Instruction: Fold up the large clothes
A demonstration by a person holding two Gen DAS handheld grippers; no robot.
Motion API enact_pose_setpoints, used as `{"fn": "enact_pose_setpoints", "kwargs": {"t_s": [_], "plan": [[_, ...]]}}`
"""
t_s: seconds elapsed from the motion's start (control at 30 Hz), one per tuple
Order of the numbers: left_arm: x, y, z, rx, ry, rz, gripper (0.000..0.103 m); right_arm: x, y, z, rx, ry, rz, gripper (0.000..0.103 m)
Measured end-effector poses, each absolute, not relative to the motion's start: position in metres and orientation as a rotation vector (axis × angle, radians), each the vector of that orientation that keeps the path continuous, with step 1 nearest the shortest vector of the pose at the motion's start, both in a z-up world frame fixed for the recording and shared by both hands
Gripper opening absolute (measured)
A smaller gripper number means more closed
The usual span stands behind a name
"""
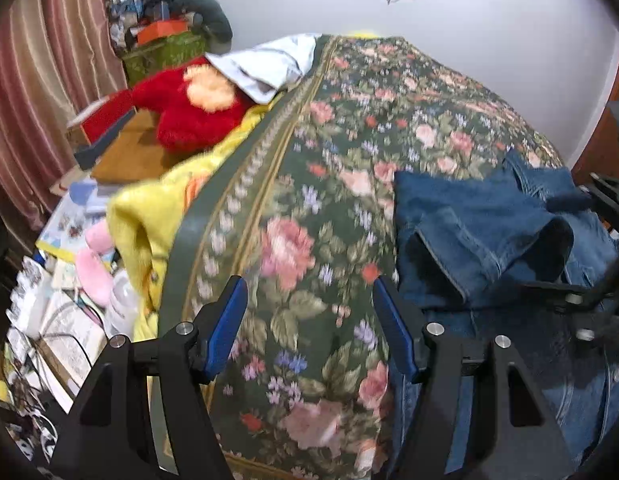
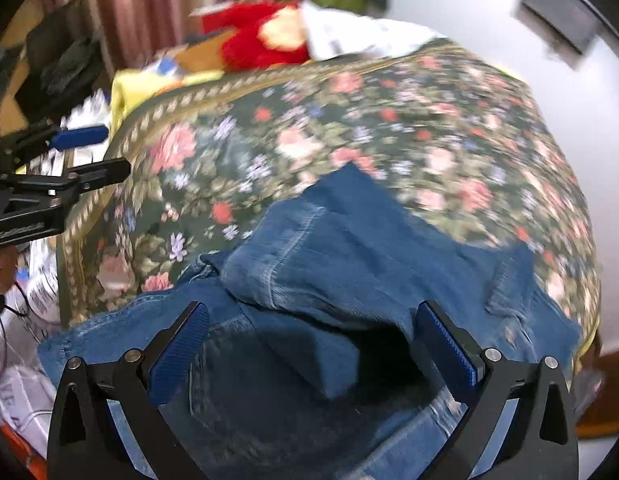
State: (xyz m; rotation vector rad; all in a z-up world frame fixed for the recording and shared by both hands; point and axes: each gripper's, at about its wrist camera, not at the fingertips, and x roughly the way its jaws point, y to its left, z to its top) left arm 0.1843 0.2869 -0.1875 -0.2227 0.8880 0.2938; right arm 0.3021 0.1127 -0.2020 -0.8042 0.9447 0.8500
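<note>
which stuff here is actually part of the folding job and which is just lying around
Part of the job:
- denim garment, partly folded on the bed
- floral bedspread as the folding surface
- left gripper and right gripper, both open

Just lying about:
- red plush toy
- yellow blanket
- white cloth
- pink slippers
- curtain

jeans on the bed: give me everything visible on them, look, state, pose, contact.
The jeans are blue denim with pale worn seams and stitching. They lie rumpled and partly folded on the floral bedspread, one leg doubled over the rest with its open cuff showing. Both the left gripper and right gripper are open; neither grips the cloth.
</note>
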Motion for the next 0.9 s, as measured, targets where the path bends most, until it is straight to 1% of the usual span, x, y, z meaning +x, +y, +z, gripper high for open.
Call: {"fn": "enact_pose_setpoints", "kwargs": {"t_s": [0.17,0.3,0.33,0.37,0.4,0.47,0.5,0.53,0.57,0.67,0.9], "plan": [[0.177,0.295,-0.211,-0.304,0.942,0.276,0.064,0.314,0.140,-0.250,-0.932,1.030,0.811,0.103],[0.174,0.299,-0.226,-0.337,0.970,0.276,0.064,0.331,0.143,-0.267,-0.850,1.098,0.787,0.102],[0.173,0.300,-0.228,-0.347,0.974,0.274,0.064,0.336,0.142,-0.265,-0.813,1.098,0.781,0.096],[0.173,0.301,-0.230,-0.352,0.977,0.272,0.064,0.339,0.140,-0.262,-0.785,1.094,0.778,0.085],[0.174,0.302,-0.232,-0.358,0.980,0.271,0.064,0.341,0.140,-0.260,-0.765,1.082,0.767,0.077],[0.175,0.303,-0.232,-0.363,0.983,0.270,0.064,0.346,0.135,-0.250,-0.690,1.053,0.741,0.049],[0.176,0.302,-0.232,-0.367,0.984,0.269,0.064,0.350,0.131,-0.241,-0.628,1.035,0.736,0.041],[0.178,0.302,-0.231,-0.369,0.983,0.268,0.064,0.353,0.128,-0.236,-0.598,1.023,0.730,0.030],[0.179,0.301,-0.229,-0.370,0.980,0.266,0.064,0.357,0.124,-0.229,-0.553,1.008,0.721,0.022],[0.186,0.294,-0.220,-0.360,0.962,0.245,0.065,0.367,0.108,-0.202,-0.426,0.956,0.688,0.017],[0.216,0.263,-0.196,-0.256,0.940,0.185,0.065,0.376,0.048,-0.137,-0.261,0.862,0.671,0.016]]}}
